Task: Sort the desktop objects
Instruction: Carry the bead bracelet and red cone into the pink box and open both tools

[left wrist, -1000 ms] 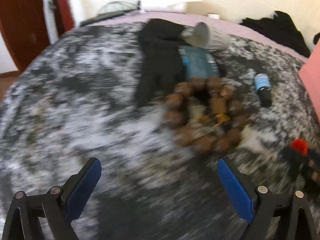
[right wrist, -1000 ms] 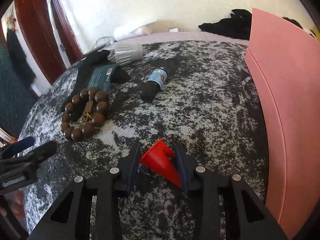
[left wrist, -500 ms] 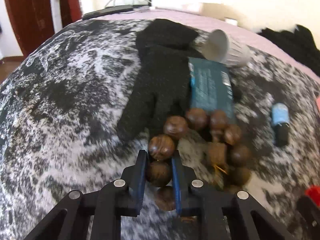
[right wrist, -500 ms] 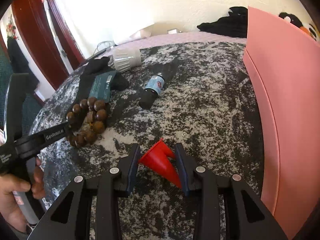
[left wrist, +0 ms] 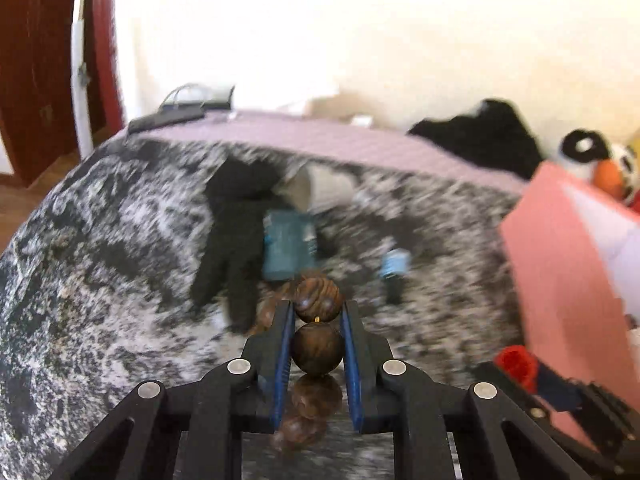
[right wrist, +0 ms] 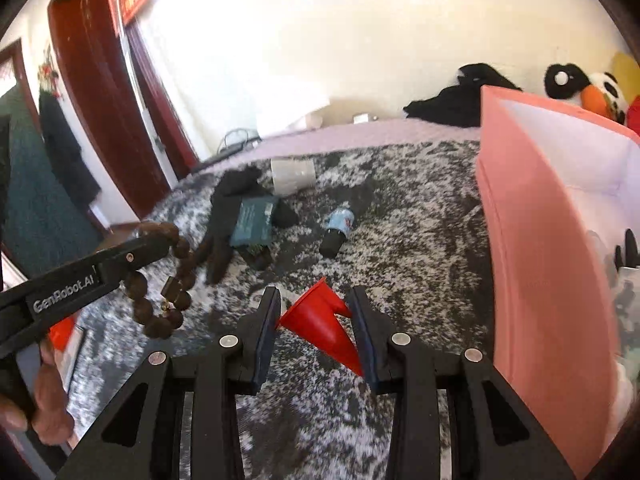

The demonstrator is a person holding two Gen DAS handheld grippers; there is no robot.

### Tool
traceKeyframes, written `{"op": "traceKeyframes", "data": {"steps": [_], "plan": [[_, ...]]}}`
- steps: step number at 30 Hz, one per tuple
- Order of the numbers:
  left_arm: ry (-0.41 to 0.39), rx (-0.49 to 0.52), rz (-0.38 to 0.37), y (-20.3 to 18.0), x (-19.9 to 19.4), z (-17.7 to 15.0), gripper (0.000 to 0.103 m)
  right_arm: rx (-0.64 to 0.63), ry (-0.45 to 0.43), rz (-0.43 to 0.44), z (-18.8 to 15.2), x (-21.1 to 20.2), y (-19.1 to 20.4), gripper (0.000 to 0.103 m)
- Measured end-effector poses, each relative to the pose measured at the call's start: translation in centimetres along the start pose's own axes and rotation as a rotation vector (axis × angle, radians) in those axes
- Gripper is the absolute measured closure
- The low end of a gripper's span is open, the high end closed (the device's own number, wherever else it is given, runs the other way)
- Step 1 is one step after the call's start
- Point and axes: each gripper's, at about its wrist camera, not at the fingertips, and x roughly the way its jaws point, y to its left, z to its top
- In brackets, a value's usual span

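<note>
While my left gripper [left wrist: 316,316] pinches 2 beads of the dangling bracelet [right wrist: 170,280], my right gripper [right wrist: 314,316] clamps the red cone [right wrist: 320,326]; swinging beads could slip free before the pink box [right wrist: 540,264].

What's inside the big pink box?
Through the open top of the pink box you can see its white inner wall and a few blurry things near the bottom, one dark with thin prongs. The pink front wall hides the rest, so I can't tell what they are.
</note>
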Motion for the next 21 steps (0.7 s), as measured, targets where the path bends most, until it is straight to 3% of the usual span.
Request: {"op": "traceKeyframes", "data": {"steps": [5, 10, 15, 21], "plan": [[-0.058, 0.066, -0.078, -4.0, -3.3, 0.6, 0.085, 0.025, -0.093, -0.001, 1.3, -5.2, -0.7, 0.065], [-0.128, 0.146, -0.159, -8.9, -6.4, 0.8, 0.085, 0.044, -0.174, -0.068, 1.7, -10.1, -3.4, 0.065], [-0.170, 0.158, -0.274, -13.1, -8.6, 1.0, 0.085, 0.116, -0.220, -0.135, 1.3, -13.8, -8.4, 0.065], [-0.161, 0.207, -0.397, -18.7, -8.5, 0.1, 0.085, 0.198, -0.239, -0.217, 0.1, -16.6, -14.3, 0.065]]}}
